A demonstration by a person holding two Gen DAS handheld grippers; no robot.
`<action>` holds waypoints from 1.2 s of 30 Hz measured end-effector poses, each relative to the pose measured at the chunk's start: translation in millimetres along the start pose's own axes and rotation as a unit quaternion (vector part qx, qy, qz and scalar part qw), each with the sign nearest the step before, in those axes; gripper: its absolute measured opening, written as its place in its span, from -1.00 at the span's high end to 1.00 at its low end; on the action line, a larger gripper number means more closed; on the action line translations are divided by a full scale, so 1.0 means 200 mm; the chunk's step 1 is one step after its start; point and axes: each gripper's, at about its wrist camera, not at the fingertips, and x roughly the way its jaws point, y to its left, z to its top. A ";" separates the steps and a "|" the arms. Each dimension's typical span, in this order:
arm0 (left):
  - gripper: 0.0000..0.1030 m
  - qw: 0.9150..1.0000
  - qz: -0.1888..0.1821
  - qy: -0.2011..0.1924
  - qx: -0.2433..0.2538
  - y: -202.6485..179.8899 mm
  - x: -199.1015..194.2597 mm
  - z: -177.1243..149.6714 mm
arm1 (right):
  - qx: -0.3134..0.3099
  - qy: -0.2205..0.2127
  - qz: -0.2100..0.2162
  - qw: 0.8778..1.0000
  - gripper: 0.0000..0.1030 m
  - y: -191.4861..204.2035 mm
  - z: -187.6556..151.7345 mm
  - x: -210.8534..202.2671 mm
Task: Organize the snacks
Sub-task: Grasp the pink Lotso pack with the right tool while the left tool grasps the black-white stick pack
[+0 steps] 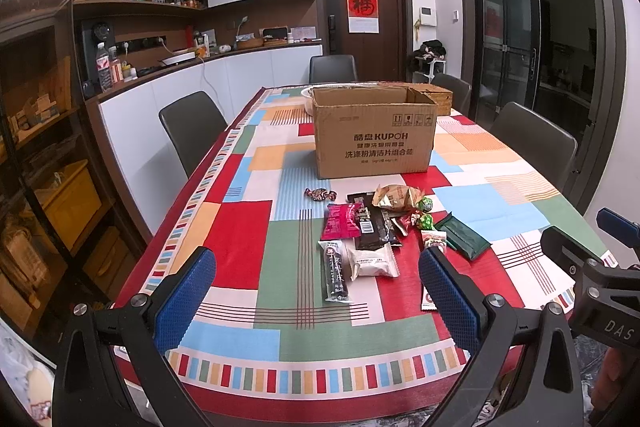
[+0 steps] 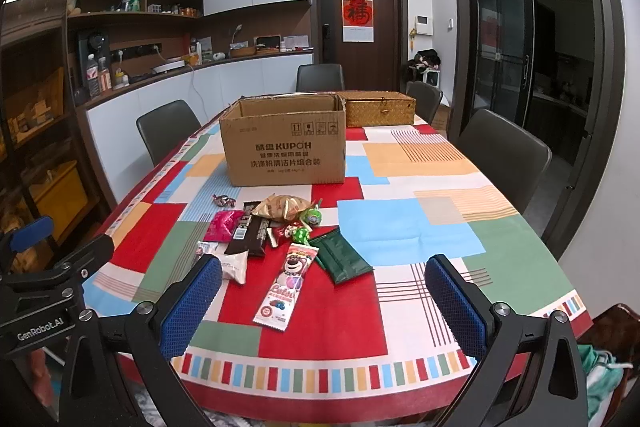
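Note:
A heap of snack packets lies on the patchwork tablecloth (image 1: pixel 240 227) in front of an open cardboard box (image 1: pixel 374 137), also in the right wrist view (image 2: pixel 286 151). The heap holds a pink packet (image 1: pixel 340 221), a dark brown bar (image 2: pixel 248 233), a white packet (image 1: pixel 370 261), a long black stick packet (image 1: pixel 335 273), a green packet (image 2: pixel 342 257), a bear-printed packet (image 2: pixel 286 281) and a crumpled gold bag (image 2: pixel 282 207). My left gripper (image 1: pixel 316 303) is open and empty, near the table's front edge. My right gripper (image 2: pixel 324 303) is open and empty, just short of the bear-printed packet.
A wicker basket (image 2: pixel 380 109) stands behind the box at the back right. A wrapped candy (image 1: pixel 320 194) lies apart to the left of the heap. Grey chairs (image 1: pixel 192 131) stand around the table. A counter with bottles runs along the left wall.

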 end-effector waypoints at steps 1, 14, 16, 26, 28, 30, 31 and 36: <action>-1.00 1.000 0.001 0.002 0.000 0.00 0.00 0.00 | 0.000 0.000 0.000 1.000 -0.99 0.00 0.00 0.00; -1.00 1.000 -0.011 0.024 -0.006 0.04 0.11 -0.02 | -0.020 0.041 0.042 0.998 -0.99 0.05 -0.01 0.14; -0.96 1.000 -0.016 0.026 0.000 0.03 0.14 -0.01 | -0.023 0.051 0.056 0.997 -0.99 0.06 0.00 0.18; -0.61 0.998 -0.018 0.053 0.016 0.05 0.41 0.01 | -0.044 0.082 0.062 0.994 -0.88 0.12 0.04 0.47; -0.56 0.998 -0.011 0.061 0.023 0.05 0.48 -0.01 | -0.042 0.095 0.063 0.993 -0.82 0.13 0.04 0.55; -0.52 0.997 -0.011 0.073 0.027 0.05 0.55 -0.02 | -0.032 0.109 0.063 0.992 -0.74 0.13 0.02 0.62; -0.48 0.996 -0.013 0.080 0.027 0.05 0.58 -0.03 | -0.020 0.120 0.068 0.990 -0.71 0.12 0.01 0.67; -0.36 0.992 -0.031 0.119 0.014 0.07 0.73 -0.10 | 0.004 0.177 0.077 0.981 -0.46 0.13 -0.07 0.84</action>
